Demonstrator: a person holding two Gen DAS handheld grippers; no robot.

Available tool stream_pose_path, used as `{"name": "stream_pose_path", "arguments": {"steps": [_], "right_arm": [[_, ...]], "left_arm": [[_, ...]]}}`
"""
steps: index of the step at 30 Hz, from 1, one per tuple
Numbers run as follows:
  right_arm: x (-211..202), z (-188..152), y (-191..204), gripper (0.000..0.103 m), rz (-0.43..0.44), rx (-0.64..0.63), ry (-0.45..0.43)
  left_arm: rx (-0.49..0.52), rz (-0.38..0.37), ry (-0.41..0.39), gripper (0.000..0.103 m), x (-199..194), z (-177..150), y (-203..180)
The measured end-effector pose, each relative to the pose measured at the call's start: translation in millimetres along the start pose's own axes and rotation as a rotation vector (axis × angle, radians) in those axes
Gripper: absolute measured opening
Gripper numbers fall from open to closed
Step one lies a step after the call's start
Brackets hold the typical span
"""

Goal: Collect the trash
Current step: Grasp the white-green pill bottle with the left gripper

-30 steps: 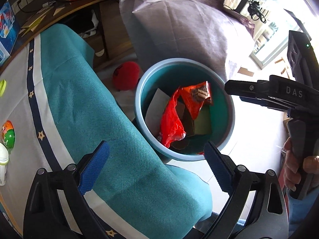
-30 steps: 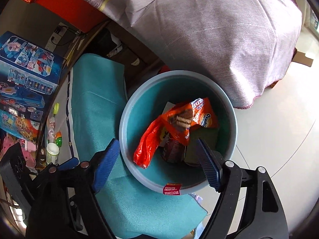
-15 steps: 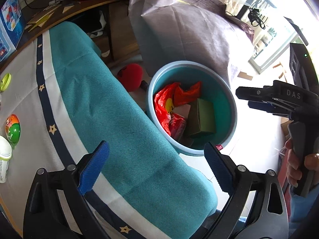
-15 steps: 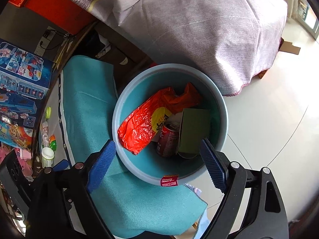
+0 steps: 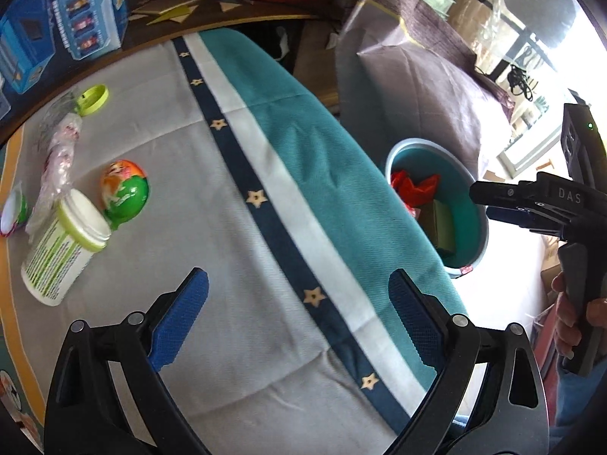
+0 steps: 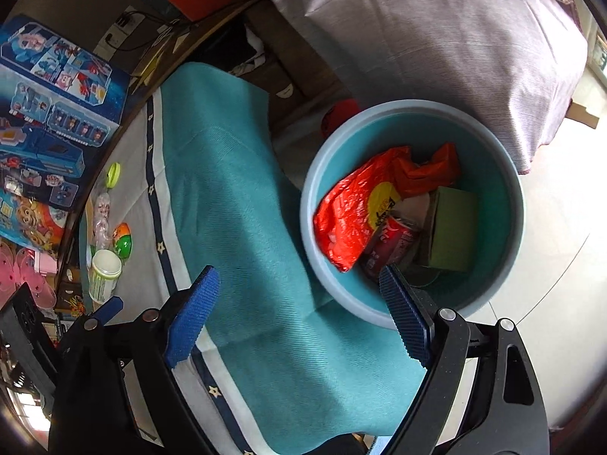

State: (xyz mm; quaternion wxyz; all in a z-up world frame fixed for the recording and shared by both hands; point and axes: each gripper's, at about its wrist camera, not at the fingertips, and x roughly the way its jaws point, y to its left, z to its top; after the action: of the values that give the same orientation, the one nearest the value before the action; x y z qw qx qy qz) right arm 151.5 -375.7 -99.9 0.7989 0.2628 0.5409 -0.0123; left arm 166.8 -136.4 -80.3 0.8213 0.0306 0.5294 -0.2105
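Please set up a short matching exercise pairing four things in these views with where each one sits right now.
Things:
1. red soda can
2. white jar
3. green lid
4. green and orange toy egg

Places:
A. on the cloth, right beside the jar
B. inside the blue bin
C. lying on its side on the tablecloth, mouth open
D. at the far edge of the cloth, near the blue toy boxes

Pairs: 1-B, 2-C, 3-D, 4-A
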Motion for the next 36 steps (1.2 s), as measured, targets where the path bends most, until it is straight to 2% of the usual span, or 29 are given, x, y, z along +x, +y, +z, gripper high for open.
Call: {"name": "stream_pose_path", "arguments": {"steps": [7, 10, 14, 20, 27, 34, 36], "right_arm": [[12.4, -8.4, 65.3, 0.083, -0.015, -0.099, 0.032], [18.0, -12.5, 89.4, 0.086, -0.024, -0.130, 0.046], [31.7, -18.9, 119.8, 0.087, -0.030, -0.155, 0.096], [58.9, -30.0, 160.7, 0.090, -0.042, -0.210, 0.175], [77.4, -22.8, 184.8, 0.090, -0.069, -0.227, 0.194], [90.2, -13.0, 185.0, 0.090, -0.094, -0.210, 0.206], [93.5, -11.2, 184.3, 0.090, -0.102, -0.208, 0.209]], "left_arm": [[-0.078, 0.029, -0.053, 0.096, -32.0, -22.2, 67.6], [-0.097, 0.055, -0.080, 0.096, -44.8, -31.4, 96.7], [-0.098, 0.095, -0.111, 0.096, -58.6, -40.7, 128.7], [-0.068, 0.145, -0.089, 0.096, -58.3, -40.4, 170.7], [0.038, 0.154, -0.062, 0.096, -37.6, -22.2, 167.7], [0.126, 0.145, -0.044, 0.096, -14.0, -5.2, 162.8], [0.145, 0.141, -0.035, 0.092, -6.8, -3.4, 162.2]]}}
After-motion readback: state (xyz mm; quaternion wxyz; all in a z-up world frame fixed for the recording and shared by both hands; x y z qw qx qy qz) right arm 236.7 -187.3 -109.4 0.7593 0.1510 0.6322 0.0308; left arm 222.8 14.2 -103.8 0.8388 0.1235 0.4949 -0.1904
